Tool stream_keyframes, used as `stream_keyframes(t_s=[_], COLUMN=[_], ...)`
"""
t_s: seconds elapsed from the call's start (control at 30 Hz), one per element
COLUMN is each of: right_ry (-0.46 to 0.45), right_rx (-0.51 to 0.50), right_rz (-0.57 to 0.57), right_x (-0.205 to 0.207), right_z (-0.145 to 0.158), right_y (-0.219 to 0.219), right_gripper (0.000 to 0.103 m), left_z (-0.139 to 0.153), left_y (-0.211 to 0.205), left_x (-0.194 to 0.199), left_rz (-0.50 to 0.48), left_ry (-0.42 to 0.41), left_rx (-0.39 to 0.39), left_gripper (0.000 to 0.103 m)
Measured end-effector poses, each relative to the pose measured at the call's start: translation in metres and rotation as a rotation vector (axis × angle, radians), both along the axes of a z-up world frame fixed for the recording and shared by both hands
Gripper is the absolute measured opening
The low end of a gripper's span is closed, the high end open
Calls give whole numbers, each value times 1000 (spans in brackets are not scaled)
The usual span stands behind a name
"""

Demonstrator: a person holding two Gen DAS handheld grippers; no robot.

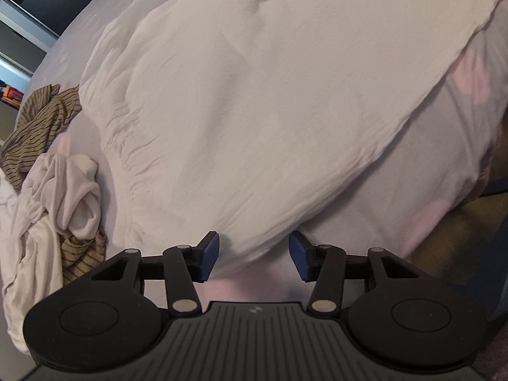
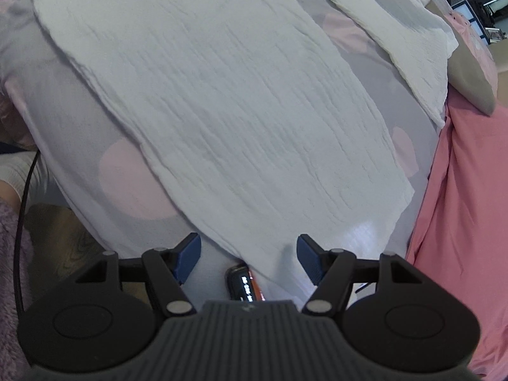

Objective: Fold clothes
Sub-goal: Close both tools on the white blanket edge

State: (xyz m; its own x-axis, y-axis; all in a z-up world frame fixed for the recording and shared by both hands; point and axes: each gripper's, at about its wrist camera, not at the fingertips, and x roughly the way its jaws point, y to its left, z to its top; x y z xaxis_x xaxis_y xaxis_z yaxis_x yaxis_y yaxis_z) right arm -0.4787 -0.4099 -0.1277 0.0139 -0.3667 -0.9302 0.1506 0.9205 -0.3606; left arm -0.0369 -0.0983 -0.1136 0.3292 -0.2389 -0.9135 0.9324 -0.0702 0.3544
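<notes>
A white crinkled garment (image 1: 260,101) lies spread flat on a pale lilac bedsheet (image 1: 451,146) with pink dots. In the left wrist view its rounded near edge lies between the blue pads of my left gripper (image 1: 254,255), which points down at it and stands open, its pads apart from the cloth. In the right wrist view the same white garment (image 2: 228,101) runs down to a near corner between the fingers of my right gripper (image 2: 249,257), also open and pressing on nothing.
A crumpled white garment (image 1: 63,197) and an olive striped one (image 1: 41,120) are piled at the left. A small device with a lit screen (image 2: 242,283) lies under the right gripper. A pink sheet (image 2: 460,209), a grey pillow (image 2: 470,85) and a black cable (image 2: 23,209) flank the bed.
</notes>
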Motion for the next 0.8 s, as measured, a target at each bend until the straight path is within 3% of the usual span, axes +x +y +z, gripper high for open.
stream_keyframes(t_s=[0.1, 0.27, 0.3, 0.33, 0.4, 0.57, 0.8], right_ry=[28, 76, 89, 94, 92, 59, -106], right_rx=[-47, -62, -67, -68, -68, -101, -258], right_rz=[40, 117, 137, 145, 145, 117, -5], right_x=[-1, 1, 1, 2, 2, 3, 13], right_z=[-3, -13, -16, -17, -16, -7, 40], right_y=[3, 7, 9, 9, 6, 1, -23], right_gripper=[67, 65, 57, 36, 13, 6, 5], left_z=[-6, -1, 1, 3, 6, 21, 65], left_y=[-2, -4, -4, -5, -5, -7, -13], left_x=[4, 12, 14, 14, 15, 25, 48], left_rz=[6, 50, 58, 63, 75, 146, 231], left_ry=[-22, -8, -2, 5, 17, 60, 117], left_rx=[25, 1, -9, -18, -32, -108, -284], left_gripper=[32, 17, 14, 12, 10, 7, 5])
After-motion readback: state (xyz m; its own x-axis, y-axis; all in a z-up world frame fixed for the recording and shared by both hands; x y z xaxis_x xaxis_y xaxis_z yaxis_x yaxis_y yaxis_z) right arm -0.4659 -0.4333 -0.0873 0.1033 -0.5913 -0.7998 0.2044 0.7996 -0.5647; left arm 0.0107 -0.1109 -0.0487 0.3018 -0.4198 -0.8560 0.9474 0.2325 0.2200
